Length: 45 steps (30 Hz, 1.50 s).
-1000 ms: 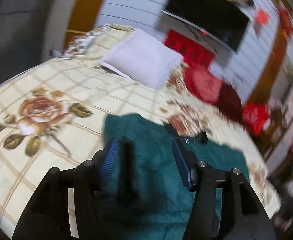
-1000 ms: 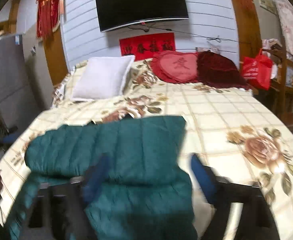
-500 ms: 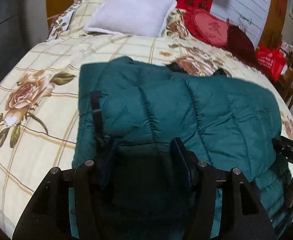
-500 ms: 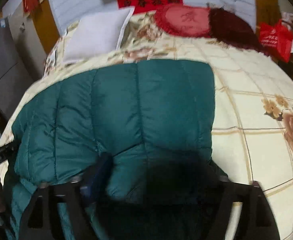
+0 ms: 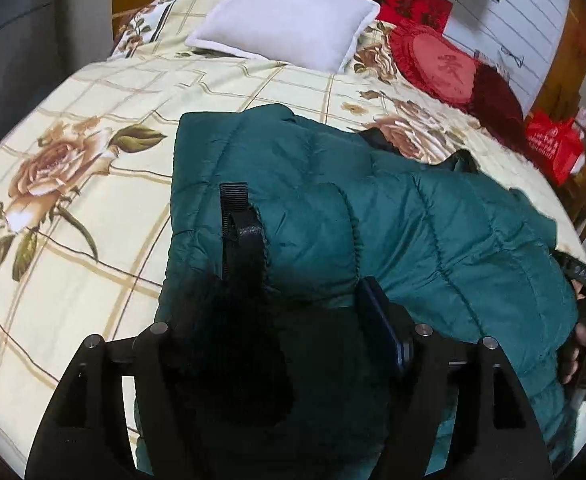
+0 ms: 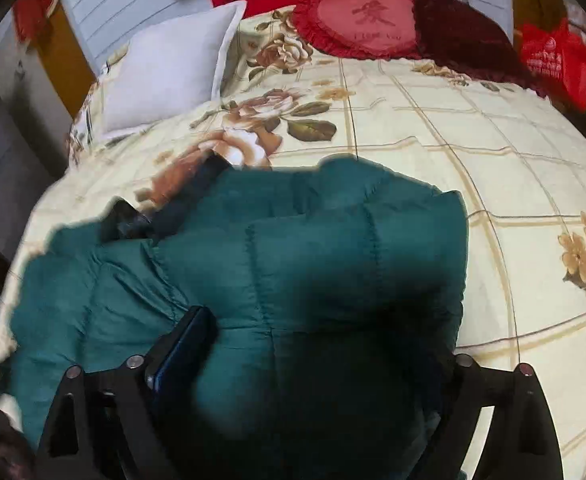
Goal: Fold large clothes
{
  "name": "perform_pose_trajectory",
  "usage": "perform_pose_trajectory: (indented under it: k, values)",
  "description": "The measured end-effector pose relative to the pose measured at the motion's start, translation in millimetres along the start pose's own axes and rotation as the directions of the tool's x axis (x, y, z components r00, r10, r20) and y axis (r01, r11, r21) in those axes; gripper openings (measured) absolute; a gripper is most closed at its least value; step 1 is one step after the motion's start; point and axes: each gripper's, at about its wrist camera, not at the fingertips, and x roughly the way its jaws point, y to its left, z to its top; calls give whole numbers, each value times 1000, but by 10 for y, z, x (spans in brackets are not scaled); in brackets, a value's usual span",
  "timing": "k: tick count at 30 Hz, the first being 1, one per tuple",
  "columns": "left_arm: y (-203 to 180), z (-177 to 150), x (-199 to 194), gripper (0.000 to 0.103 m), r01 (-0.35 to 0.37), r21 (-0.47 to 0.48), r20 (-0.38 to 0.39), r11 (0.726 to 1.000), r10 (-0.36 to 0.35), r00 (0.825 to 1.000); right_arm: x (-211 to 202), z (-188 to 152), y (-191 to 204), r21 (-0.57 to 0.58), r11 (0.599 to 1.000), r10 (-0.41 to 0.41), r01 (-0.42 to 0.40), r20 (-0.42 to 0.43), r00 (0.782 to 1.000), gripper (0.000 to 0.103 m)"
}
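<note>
A dark green quilted puffer jacket (image 5: 393, 216) lies folded over on the floral bedspread (image 5: 93, 184); it also fills the right wrist view (image 6: 313, 264). A black strap tab (image 5: 239, 224) sticks out of its left fold. My left gripper (image 5: 305, 312) has its jaws spread, with bunched jacket fabric between them; only the right blue pad (image 5: 381, 320) shows. My right gripper (image 6: 313, 344) is likewise spread over the jacket's near edge; its left pad (image 6: 181, 344) shows and fabric hides the right one. The right gripper's body shows at the left view's right edge (image 5: 585, 276).
A white pillow (image 5: 289, 32) lies at the head of the bed, with a red heart cushion (image 5: 441, 68) and a dark red cushion (image 5: 497, 100) beside it. A red bag (image 5: 553, 144) sits off the bed's right side. The bedspread (image 6: 513, 184) lies bare right of the jacket.
Both grippers have come down and forward over the bed with the jacket's near edge. The jacket now lies doubled over, and the fabric bulges between both pairs of jaws.
</note>
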Motion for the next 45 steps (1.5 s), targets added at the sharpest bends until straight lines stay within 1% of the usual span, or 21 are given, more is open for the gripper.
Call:
perform_pose_trajectory:
  k: [1, 4, 5, 6, 7, 8, 10, 11, 13, 14, 15, 16, 17, 18, 19, 20, 21, 24, 28, 32, 45]
  values:
    - [-9, -4, -3, 70, -3, 5, 2, 1000, 3, 1000, 7, -9, -21, 10, 1000, 3, -3, -10, 1000, 103]
    - [17, 13, -87, 70, 3, -21, 19, 1000, -2, 1000, -24, 6, -63, 16, 1000, 7, -6, -53, 999, 103]
    - [38, 25, -154, 70, -1, -31, 43, 1000, 2, 999, -81, 45, -45, 1, 1000, -13, 13, -76, 997, 103]
    - [58, 32, -237, 70, -6, -39, 76, 999, 9, 997, -155, 78, -22, -1, 1000, -31, 31, -65, 997, 102]
    - [63, 48, -313, 70, -9, -43, 111, 999, 13, 994, -295, 89, 10, 1, 999, -47, 47, -29, 998, 102]
    - [62, 59, -412, 70, -5, -46, 156, 999, 13, 988, -487, 70, 58, 1, 999, -40, 40, 26, 999, 102]
    - [36, 65, -492, 70, 17, -39, 191, 999, -9, 981, -785, -35, 166, 4, 1000, -2, 2, 114, 994, 102]
    - [-3, 57, -495, 70, 36, -25, 192, 999, -31, 981, -883, -109, 205, 11, 1000, 16, -18, 140, 990, 102]
    - [-66, 37, -407, 70, 44, 8, 153, 999, -44, 987, -1034, -336, 282, 38, 997, 54, -62, 179, 982, 102]
    - [-116, 2, -310, 70, 34, 30, 113, 999, -37, 993, -1032, -430, 314, 41, 997, 64, -73, 185, 981, 102]
    - [-146, -41, -211, 70, 9, 52, 69, 999, -13, 998, -969, -514, 352, 34, 997, 58, -65, 172, 983, 103]
    - [-171, -75, -106, 70, -22, 71, 31, 997, 19, 999, -823, -572, 391, 12, 999, 38, -40, 113, 993, 103]
    - [-172, -101, -43, 73, -28, 77, 18, 997, 27, 999, -624, -612, 396, 1, 1000, 10, -10, 26, 1000, 103]
    - [-174, -121, -31, 77, -27, 74, 21, 997, 25, 999, -498, -651, 391, -1, 1000, -5, 5, -24, 1000, 103]
    - [-163, -122, -23, 80, -33, 68, 23, 997, 32, 999, -424, -690, 387, -7, 1000, -9, 9, -33, 999, 103]
    - [-138, -106, -16, 80, -22, 52, 15, 998, 22, 1000, -458, -718, 397, -20, 1000, -11, 11, 2, 1000, 103]
    - [-120, -100, -10, 80, -14, 43, 9, 999, 13, 1000, -466, -715, 400, -21, 1000, -14, 14, 7, 1000, 103]
    - [-110, -115, 12, 82, -9, 36, 6, 999, 9, 1000, -487, -743, 423, -24, 999, -27, 27, 11, 1000, 103]
    - [-136, -132, 15, 85, -20, 44, 5, 999, 20, 1000, -520, -780, 398, -11, 1000, -22, 22, 16, 1000, 103]
    - [-114, -124, 29, 86, -12, 36, -2, 999, 12, 1000, -520, -786, 403, -12, 1000, -20, 21, 18, 1000, 103]
    - [-112, -134, 21, 87, -9, 34, 9, 999, 8, 1000, -488, -770, 442, -26, 999, -32, 32, 21, 999, 103]
